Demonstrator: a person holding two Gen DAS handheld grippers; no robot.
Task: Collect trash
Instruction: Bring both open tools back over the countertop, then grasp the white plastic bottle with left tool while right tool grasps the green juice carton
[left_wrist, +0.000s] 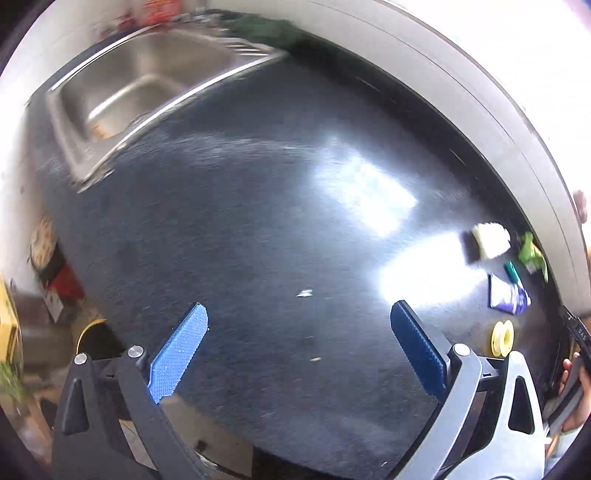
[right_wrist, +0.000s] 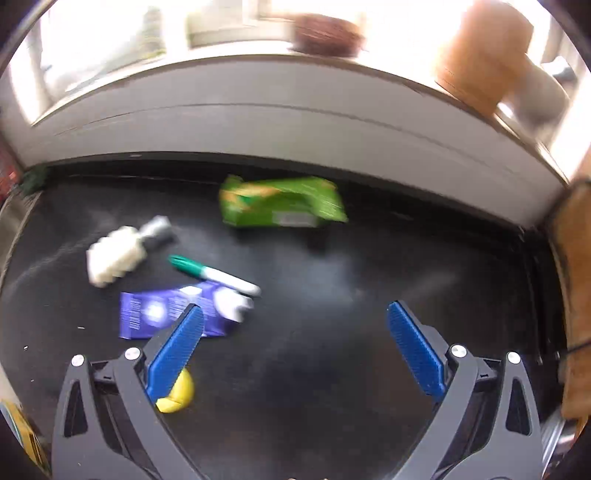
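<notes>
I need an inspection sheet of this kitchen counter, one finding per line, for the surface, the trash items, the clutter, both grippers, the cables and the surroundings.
Surface: dark countertop, glossy, with bright glare patches and a few small crumbs.
Job's things: green wrapper near the back wall; purple packet lying flat; both apart from the grippers.
Clutter: green marker partly over the purple packet; white ridged object, too blurred to identify; yellow spool.
Grippers: left gripper open, empty, over bare counter; right gripper open, empty, its left finger in front of the purple packet.
Cables: nothing seen.
Surroundings: steel sink at the far left; white back wall; bright window ledge above.
</notes>
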